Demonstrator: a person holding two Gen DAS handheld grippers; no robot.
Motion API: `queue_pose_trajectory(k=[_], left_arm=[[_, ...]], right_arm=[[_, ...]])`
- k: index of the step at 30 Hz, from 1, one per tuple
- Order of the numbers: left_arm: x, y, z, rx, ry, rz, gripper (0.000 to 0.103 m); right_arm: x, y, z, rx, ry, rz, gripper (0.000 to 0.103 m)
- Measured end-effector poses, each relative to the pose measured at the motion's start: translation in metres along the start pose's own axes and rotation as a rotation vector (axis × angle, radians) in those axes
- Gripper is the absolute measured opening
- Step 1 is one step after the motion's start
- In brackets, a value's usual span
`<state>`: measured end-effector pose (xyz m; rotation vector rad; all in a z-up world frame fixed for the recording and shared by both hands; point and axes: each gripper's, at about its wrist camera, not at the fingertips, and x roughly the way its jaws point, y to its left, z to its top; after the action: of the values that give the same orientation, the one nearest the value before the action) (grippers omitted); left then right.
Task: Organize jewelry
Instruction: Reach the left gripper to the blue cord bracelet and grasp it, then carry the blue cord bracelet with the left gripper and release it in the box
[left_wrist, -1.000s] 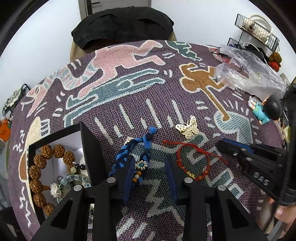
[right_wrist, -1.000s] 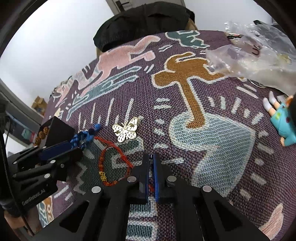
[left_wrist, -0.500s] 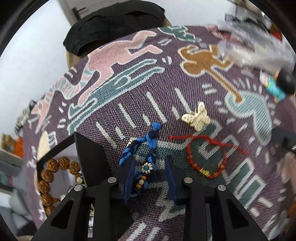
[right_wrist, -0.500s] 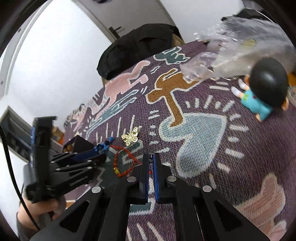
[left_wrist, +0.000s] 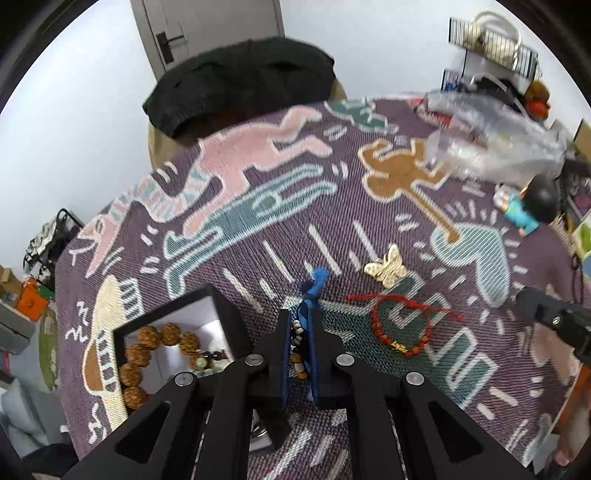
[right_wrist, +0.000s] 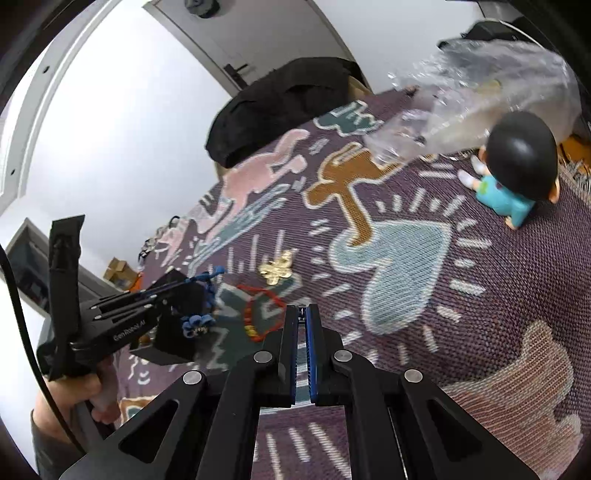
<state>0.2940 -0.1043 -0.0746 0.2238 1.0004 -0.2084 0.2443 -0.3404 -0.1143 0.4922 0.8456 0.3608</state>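
Partly hidden behind the left gripper's fingers (left_wrist: 284, 343) — the black box (left_wrist: 225, 317). Blurred — clear plastic bag (right_wrist: 476, 92); contents unreadable.

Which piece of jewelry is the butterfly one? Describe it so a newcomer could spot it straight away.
Start at the big pale-blue heart woven into the purple patterned cloth. Just beside the heart's edge, lying flat on the cloth, is the butterfly ornament. Unlike the red beaded bracelet next to it, it is a shiny gold cut-out with spread wings, not a loop.

Patterned cloth (left_wrist: 258, 206); black garment (left_wrist: 240, 81) far edge; plastic bag (left_wrist: 498, 144) beside figurine (right_wrist: 517, 173).
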Motion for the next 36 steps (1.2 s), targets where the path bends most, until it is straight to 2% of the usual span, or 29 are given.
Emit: queue_pose_trajectory(k=[8, 17, 26, 30, 33, 36], left_arm=[[-0.046, 0.017, -0.003, -0.037, -0.097, -0.032, 0.009], [-0.077, 0.051, -0.016, -0.078, -0.187, 0.000, 0.009], [-0.075, 0.074, -0.030, -0.132, -0.185, -0.026, 0.009], [-0.074, 0.073, -0.036, -0.134, -0.214, -0.109, 0.011], [-0.068, 0.073, -0.041, -0.133, -0.209, -0.078, 0.012], [-0.063, 0.082, -0.048, -0.167, -0.204, -0.092, 0.012]], right_arm=[[-0.012, 0.020, 0.000, -0.033, -0.028, 0.029, 0.006], [-0.018, 0.042, -0.005, -0.078, -0.041, 0.040, 0.006], [-0.015, 0.063, -0.011, -0.124, -0.033, 0.044, 0.006], [-0.009, 0.071, -0.013, -0.142, -0.019, 0.043, 0.006], [-0.004, 0.077, -0.015, -0.154, -0.007, 0.040, 0.006], [0.002, 0.088, -0.016, -0.179, 0.004, 0.036, 0.006]])
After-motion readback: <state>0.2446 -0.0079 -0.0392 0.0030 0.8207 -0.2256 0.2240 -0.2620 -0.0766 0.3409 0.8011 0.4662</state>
